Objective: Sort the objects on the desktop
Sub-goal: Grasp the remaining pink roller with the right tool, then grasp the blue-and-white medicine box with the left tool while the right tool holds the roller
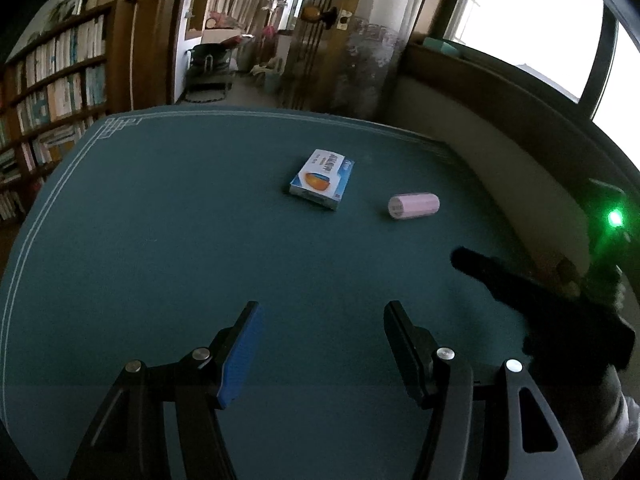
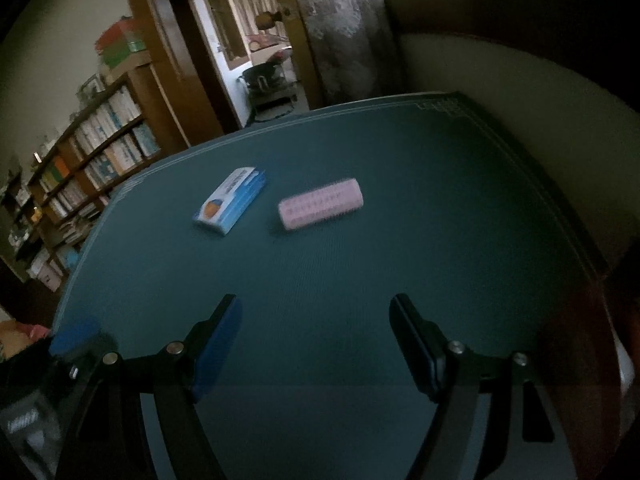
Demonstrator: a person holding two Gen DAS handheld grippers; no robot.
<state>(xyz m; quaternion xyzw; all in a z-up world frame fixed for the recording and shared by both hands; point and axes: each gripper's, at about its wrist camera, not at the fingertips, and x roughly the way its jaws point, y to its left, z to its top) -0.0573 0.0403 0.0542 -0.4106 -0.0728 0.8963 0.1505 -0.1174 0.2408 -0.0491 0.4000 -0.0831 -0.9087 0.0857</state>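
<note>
A blue and white box with an orange picture lies flat on the teal table mat. A pink cylinder lies on its side to the right of the box. Both show in the right wrist view too, the box and the pink cylinder side by side. My left gripper is open and empty, above the mat well short of both objects. My right gripper is open and empty, also short of them. The right gripper appears as a dark shape at the right of the left wrist view.
A bookshelf stands left of the table. A wall and window ledge run along the table's right side. A doorway opens beyond the far edge. The left gripper's blue pad shows at the lower left of the right wrist view.
</note>
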